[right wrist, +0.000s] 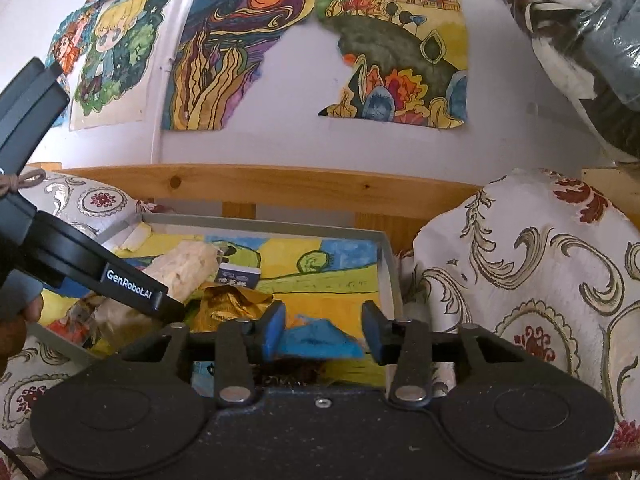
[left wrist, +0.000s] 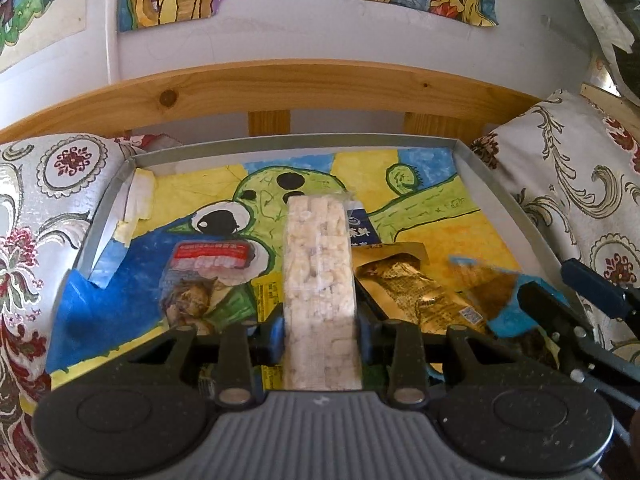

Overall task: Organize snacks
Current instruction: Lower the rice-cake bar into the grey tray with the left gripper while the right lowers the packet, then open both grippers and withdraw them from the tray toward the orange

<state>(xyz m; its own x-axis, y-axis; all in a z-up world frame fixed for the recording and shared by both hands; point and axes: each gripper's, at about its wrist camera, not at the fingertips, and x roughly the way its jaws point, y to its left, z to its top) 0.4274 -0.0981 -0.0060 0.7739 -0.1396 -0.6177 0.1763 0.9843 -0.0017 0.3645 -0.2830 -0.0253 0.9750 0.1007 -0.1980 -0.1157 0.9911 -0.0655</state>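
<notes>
Mid-sort here: holding a clear-wrapped puffed rice bar (left wrist: 318,272) clamped in the left gripper (left wrist: 318,334), poking out toward 12 o'clock over the shallow grey tray (left wrist: 472,160) with the cartoon drawing liner. Right gripper (right wrist: 323,336) hanging wide open, blue-topped packet (right wrist: 316,340) sitting between the fingers but not pinched. Gold foil pouch (left wrist: 404,280) lying at 3 o'clock of the bar, red-label packet (left wrist: 210,262) at 9. Probably next: lowering the bar into the free strip between those two, then letting go.

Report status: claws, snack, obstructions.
Left claw shut on puffed rice bar, over tray. Right claw open around blue packet. Gold packet beside bar.
</notes>
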